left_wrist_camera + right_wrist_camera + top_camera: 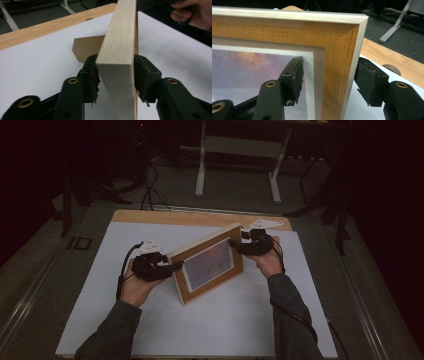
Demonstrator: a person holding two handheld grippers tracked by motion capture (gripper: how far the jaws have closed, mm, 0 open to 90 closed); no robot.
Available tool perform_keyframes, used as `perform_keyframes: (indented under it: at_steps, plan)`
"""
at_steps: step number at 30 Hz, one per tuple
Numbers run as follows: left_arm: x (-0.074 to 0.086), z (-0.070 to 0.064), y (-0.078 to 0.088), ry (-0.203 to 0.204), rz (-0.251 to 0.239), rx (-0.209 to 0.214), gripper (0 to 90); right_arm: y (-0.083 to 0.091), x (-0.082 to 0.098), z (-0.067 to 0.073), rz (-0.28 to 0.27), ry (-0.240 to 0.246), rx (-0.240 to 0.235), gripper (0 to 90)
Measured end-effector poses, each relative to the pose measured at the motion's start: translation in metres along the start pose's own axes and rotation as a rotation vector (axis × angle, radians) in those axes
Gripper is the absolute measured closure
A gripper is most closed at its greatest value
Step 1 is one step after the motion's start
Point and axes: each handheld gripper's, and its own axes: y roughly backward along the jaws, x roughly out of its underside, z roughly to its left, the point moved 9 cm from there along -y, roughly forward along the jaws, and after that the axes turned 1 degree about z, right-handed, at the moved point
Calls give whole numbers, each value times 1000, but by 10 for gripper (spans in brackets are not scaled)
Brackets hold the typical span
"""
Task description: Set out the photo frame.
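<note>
At centre frame, the picture frame (210, 262) stands upright on the white surface (225, 320), its rear prop (86, 47) out. Left gripper (175, 265) pinches one edge; right gripper (234, 242) is spread around the opposite corner without pressing. Standing appears done; release remains.

A picture frame (210, 262) stands on the table (200, 217), between both hand-held grippers.

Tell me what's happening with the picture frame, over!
Left gripper clamped on the picture frame edge. Right gripper straddling the far edge, jaws apart, not pressing. Frame upright on the white sheet, back stand out. Nothing in the way.
</note>
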Motion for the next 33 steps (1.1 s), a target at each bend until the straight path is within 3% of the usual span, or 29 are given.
perform_keyframes:
  at_steps: [5, 13, 28, 33]
  plan:
    - [0, 0, 0, 2, 5, -1, 665, -2, -2, -2, -22, -30, -29, 438]
    - [-1, 0, -1, 3, 9, 11, 681, 3, 2, -10, -38, -85, -32, 606]
    - [-3, 4, -2, 8, 15, 7, 687, 4, 2, -9, -27, -76, 10, 617]
    - [-3, 4, -2, 8, 22, 19, 690, 3, 0, -10, -18, -67, 0, 612]
